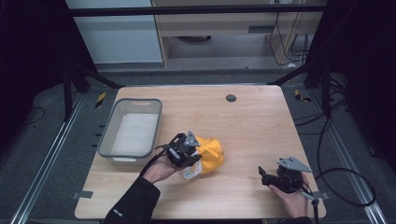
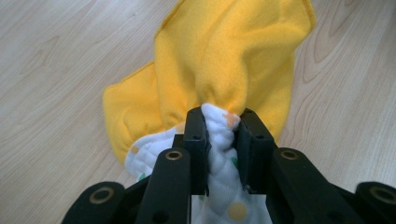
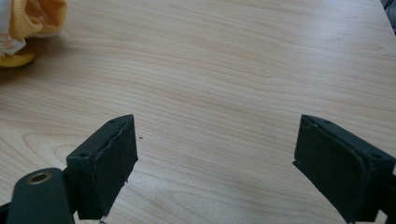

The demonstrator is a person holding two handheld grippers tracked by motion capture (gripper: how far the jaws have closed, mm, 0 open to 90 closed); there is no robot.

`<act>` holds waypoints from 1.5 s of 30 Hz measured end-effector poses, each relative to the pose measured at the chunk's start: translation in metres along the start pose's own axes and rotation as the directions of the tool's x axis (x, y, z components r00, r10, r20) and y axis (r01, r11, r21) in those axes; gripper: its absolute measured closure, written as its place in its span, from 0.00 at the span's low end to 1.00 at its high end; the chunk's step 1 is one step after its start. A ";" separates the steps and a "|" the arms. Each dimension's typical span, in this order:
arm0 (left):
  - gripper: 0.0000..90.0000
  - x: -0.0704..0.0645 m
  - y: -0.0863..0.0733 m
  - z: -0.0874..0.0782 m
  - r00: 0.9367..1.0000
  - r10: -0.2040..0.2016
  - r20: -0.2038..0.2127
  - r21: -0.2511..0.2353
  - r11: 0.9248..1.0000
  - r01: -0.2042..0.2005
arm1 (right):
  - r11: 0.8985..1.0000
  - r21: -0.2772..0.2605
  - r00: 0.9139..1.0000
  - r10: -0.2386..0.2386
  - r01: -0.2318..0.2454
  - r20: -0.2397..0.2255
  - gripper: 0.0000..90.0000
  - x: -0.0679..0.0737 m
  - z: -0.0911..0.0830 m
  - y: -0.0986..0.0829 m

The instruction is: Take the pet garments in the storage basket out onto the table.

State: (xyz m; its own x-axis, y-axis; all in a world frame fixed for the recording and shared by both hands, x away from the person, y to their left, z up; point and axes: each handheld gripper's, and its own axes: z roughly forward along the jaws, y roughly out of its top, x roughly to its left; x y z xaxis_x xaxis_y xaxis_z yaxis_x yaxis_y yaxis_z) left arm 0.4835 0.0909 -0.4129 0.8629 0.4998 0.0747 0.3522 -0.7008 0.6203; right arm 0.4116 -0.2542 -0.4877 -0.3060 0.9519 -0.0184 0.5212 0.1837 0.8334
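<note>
A yellow cloth [image 1: 211, 154] with a white quilted, dotted lining lies bunched on the wooden table [image 1: 252, 121] near its middle front. My left gripper [image 1: 190, 162] is shut on a fold of that cloth [image 2: 224, 70], and the white lining is pinched between the two black jaws. In the left gripper view [image 2: 222, 122] the yellow fabric fans out beyond the jaws. My right gripper [image 1: 261, 173] hovers at the front right of the table, open, with bare wood between its pads [image 3: 116, 163]. A corner of the cloth [image 3: 28, 23] shows at the top left of the right gripper view.
A grey plastic bin [image 1: 108, 135] with a white bottom stands at the left of the table, just left of my left hand. A small dark round cap [image 1: 230, 98] sits in the tabletop at the back. Cables lie on the floor to the right.
</note>
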 end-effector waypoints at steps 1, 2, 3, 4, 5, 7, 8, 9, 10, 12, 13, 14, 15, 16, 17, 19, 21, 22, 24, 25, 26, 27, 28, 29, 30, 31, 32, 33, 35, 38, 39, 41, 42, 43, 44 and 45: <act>0.83 0.000 -0.001 0.002 1.000 0.003 0.005 0.003 1.000 -0.003 | 1.000 0.000 1.000 0.000 0.000 -0.001 0.14 0.000 0.000 0.000; 0.82 0.000 -0.001 0.003 1.000 0.003 0.010 0.008 1.000 -0.003 | 1.000 0.001 1.000 0.000 0.000 -0.001 0.14 0.000 0.000 0.000; 0.81 0.000 -0.001 0.003 1.000 0.003 0.010 0.008 1.000 -0.003 | 1.000 0.001 1.000 0.000 0.000 -0.001 0.14 0.000 0.000 0.000; 0.81 -0.001 -0.002 0.005 1.000 0.004 0.013 0.013 1.000 -0.004 | 1.000 0.000 1.000 0.000 0.000 0.000 0.14 0.000 0.000 0.000; 0.79 -0.001 -0.003 0.006 1.000 0.005 0.018 0.015 1.000 -0.005 | 1.000 0.001 1.000 0.000 0.000 -0.001 0.14 0.000 0.000 0.000; 0.76 -0.001 -0.004 0.009 0.999 0.012 0.031 0.020 1.000 -0.013 | 1.000 0.001 1.000 -0.001 0.001 -0.002 0.14 0.000 0.000 0.000; 0.75 -0.001 -0.006 0.010 0.999 0.017 0.032 0.024 1.000 -0.018 | 1.000 0.000 1.000 0.000 0.000 -0.001 0.14 0.000 0.000 0.000; 0.74 -0.001 -0.007 0.012 0.999 0.016 0.036 0.024 1.000 -0.017 | 1.000 0.001 1.000 -0.001 0.001 -0.002 0.14 0.000 0.000 0.000; 0.74 -0.001 -0.007 0.012 0.999 0.016 0.036 0.024 1.000 -0.017 | 1.000 0.001 1.000 -0.001 0.001 -0.002 0.14 0.000 0.000 0.000; 0.72 -0.001 -0.007 0.012 0.999 0.015 0.036 0.027 0.999 -0.016 | 1.000 0.000 1.000 -0.004 0.004 -0.001 0.14 0.000 0.001 0.000; 0.72 -0.001 -0.007 0.011 0.999 0.013 0.035 0.027 1.000 -0.014 | 1.000 0.002 1.000 -0.001 0.001 -0.002 0.14 0.000 0.000 0.000; 0.71 -0.001 -0.007 0.011 0.999 0.013 0.033 0.027 1.000 -0.014 | 1.000 0.001 1.000 -0.002 0.002 -0.002 0.14 0.000 0.000 0.000; 0.67 -0.001 -0.007 0.011 0.999 0.011 0.033 0.027 1.000 -0.011 | 1.000 0.001 1.000 -0.002 0.002 -0.002 0.14 0.000 0.000 0.000; 0.67 -0.001 -0.007 0.011 0.999 0.011 0.033 0.031 0.999 -0.012 | 1.000 0.001 1.000 -0.002 0.002 -0.002 0.14 0.000 0.000 0.000; 0.63 -0.002 -0.008 0.011 1.000 0.009 0.023 0.032 0.999 -0.010 | 1.000 0.001 1.000 0.000 0.000 -0.002 0.14 0.000 0.000 0.000; 0.60 -0.003 -0.009 0.012 1.000 0.009 0.022 0.032 0.999 -0.010 | 1.000 0.001 1.000 -0.001 0.001 -0.002 0.14 0.000 0.000 0.000; 0.57 -0.003 -0.011 0.012 1.000 0.008 0.019 0.029 1.000 -0.008 | 1.000 0.001 1.000 0.000 0.000 -0.002 0.14 0.000 0.000 0.000; 0.54 -0.003 -0.011 0.011 1.000 0.003 0.020 0.029 1.000 -0.004 | 1.000 0.001 1.000 -0.003 0.003 -0.002 0.14 0.000 0.000 0.000; 0.49 -0.002 -0.013 0.009 1.000 -0.002 0.019 0.025 1.000 0.002 | 1.000 0.002 1.000 -0.002 0.002 -0.002 0.14 0.000 0.000 0.000; 0.48 -0.002 -0.013 0.009 1.000 -0.002 0.019 0.025 1.000 0.002 | 1.000 0.002 1.000 -0.002 0.002 -0.001 0.14 0.000 0.000 0.000; 0.48 -0.002 -0.013 0.007 1.000 -0.006 0.018 0.021 1.000 0.005 | 1.000 0.002 1.000 -0.002 0.002 -0.001 0.14 0.000 0.000 0.000; 0.44 -0.002 -0.014 0.005 1.000 -0.009 0.016 0.014 1.000 0.009 | 1.000 0.002 1.000 -0.002 0.002 -0.001 0.14 0.000 0.000 0.000; 0.44 -0.002 -0.014 0.004 1.000 -0.010 0.017 0.010 1.000 0.010 | 1.000 0.002 1.000 -0.002 0.002 -0.001 0.14 0.000 0.000 0.000; 0.42 -0.002 -0.015 0.001 1.000 -0.012 0.017 0.003 1.000 0.012 | 1.000 0.002 1.000 -0.003 0.003 -0.001 0.14 0.000 0.000 0.000; 0.40 -0.002 -0.016 -0.001 1.000 -0.012 0.018 0.000 1.000 0.012 | 1.000 0.002 1.000 -0.004 0.004 0.000 0.14 0.000 0.001 0.000; 0.38 -0.002 -0.017 -0.003 1.000 -0.017 0.018 -0.004 1.000 0.017 | 1.000 0.002 1.000 -0.003 0.003 -0.001 0.14 0.000 0.000 0.000; 0.36 -0.003 -0.018 -0.005 1.000 -0.020 0.017 -0.011 1.000 0.020 | 1.000 0.002 1.000 -0.006 0.006 0.001 0.14 0.000 0.001 0.000; 0.34 -0.003 -0.019 -0.007 1.000 -0.020 0.009 -0.015 1.000 0.020 | 1.000 0.001 1.000 -0.005 0.005 0.001 0.14 0.000 0.001 0.000; 0.30 -0.004 -0.021 -0.011 1.000 -0.025 -0.009 -0.029 0.999 0.025 | 1.000 0.001 1.000 -0.005 0.005 0.001 0.14 0.000 0.001 0.000; 0.24 -0.004 -0.026 -0.019 0.998 -0.053 -0.031 -0.057 0.997 0.051 | 1.000 0.001 1.000 0.000 0.000 -0.001 0.14 0.000 0.000 0.000; 0.23 -0.005 -0.028 -0.021 0.998 -0.059 -0.035 -0.065 0.996 0.057 | 1.000 0.000 1.000 0.001 -0.001 -0.002 0.14 0.000 0.000 0.000; 0.22 -0.004 -0.031 -0.025 0.997 -0.068 -0.040 -0.074 0.995 0.065 | 1.000 0.001 1.000 0.003 -0.003 -0.002 0.14 0.000 0.000 0.000; 0.20 -0.005 -0.033 -0.026 0.996 -0.074 -0.047 -0.080 0.994 0.070 | 1.000 -0.003 1.000 -0.004 0.004 0.002 0.14 -0.001 0.000 -0.001; 0.20 -0.006 -0.038 -0.030 0.995 -0.078 -0.065 -0.094 0.993 0.072 | 1.000 -0.002 1.000 -0.003 0.003 0.003 0.14 -0.001 0.000 -0.001; 0.19 -0.006 -0.038 -0.030 0.995 -0.078 -0.065 -0.094 0.993 0.072 | 1.000 -0.002 1.000 -0.003 0.003 0.003 0.14 -0.001 0.000 -0.001; 0.19 -0.006 -0.044 -0.034 0.993 -0.088 -0.081 -0.117 0.990 0.079 | 1.000 -0.002 1.000 -0.002 0.002 0.002 0.14 -0.001 0.000 -0.001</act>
State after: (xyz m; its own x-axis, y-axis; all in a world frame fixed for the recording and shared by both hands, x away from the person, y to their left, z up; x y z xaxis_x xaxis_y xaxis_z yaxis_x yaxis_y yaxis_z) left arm 0.4502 0.1360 -0.4137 0.7962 0.5994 0.0825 0.3742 -0.5950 0.7113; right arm 0.4116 -0.2548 -0.4885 -0.3052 0.9521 -0.0216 0.5193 0.1854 0.8342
